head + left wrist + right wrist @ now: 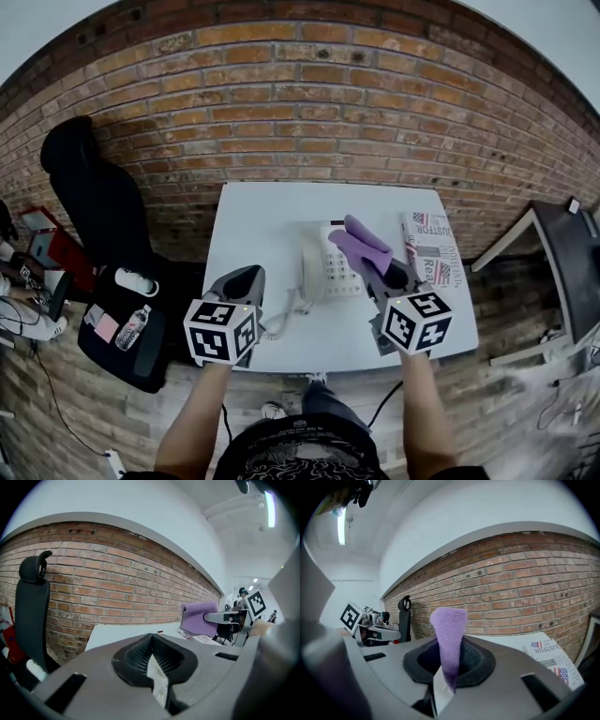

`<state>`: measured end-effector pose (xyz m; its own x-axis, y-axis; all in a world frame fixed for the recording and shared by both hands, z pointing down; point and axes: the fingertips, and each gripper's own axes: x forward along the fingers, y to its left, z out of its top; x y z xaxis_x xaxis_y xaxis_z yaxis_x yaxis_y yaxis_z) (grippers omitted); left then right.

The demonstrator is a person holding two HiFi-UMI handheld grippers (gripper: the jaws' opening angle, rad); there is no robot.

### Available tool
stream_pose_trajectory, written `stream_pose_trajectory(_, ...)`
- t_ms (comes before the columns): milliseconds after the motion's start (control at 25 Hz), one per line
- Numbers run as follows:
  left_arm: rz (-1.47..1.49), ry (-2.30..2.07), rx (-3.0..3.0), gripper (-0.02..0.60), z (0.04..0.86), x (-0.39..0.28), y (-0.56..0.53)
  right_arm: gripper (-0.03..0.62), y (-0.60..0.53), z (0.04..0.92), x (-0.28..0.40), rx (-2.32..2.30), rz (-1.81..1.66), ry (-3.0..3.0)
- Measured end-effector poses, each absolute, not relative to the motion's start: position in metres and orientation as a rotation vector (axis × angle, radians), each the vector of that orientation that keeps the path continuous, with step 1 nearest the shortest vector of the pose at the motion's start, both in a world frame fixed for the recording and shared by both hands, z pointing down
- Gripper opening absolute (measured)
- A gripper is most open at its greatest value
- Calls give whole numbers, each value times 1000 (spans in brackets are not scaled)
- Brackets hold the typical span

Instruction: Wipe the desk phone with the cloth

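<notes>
The white desk phone (pixel 328 264) sits in the middle of the white table (pixel 272 216), its coiled cord trailing to the front left. My right gripper (pixel 394 275) hangs over the phone's right side, shut on a purple cloth (pixel 361 244) that sticks out over the keypad. In the right gripper view the cloth (pixel 449 632) stands up from between the closed jaws of the gripper (pixel 449 672). My left gripper (pixel 246 275) hovers left of the phone, shut with nothing in it (pixel 152 658). The phone is hidden in both gripper views.
A newspaper (pixel 433 246) lies on the table's right part, next to the phone. A black office chair (pixel 94 202) and a dark bag with a water bottle (pixel 131 328) stand to the left. Another desk with a dark screen (pixel 574 267) is at the right. A brick wall runs behind the table.
</notes>
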<state>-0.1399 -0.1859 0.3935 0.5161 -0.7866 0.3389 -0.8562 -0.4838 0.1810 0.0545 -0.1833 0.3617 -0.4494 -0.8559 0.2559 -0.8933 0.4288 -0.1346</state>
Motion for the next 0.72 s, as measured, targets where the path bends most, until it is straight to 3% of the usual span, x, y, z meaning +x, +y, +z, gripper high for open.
stream_pose_trajectory(720,297,-1369,2450,6,398,-156,-156,46,-147,361,42,1626,275,-2483)
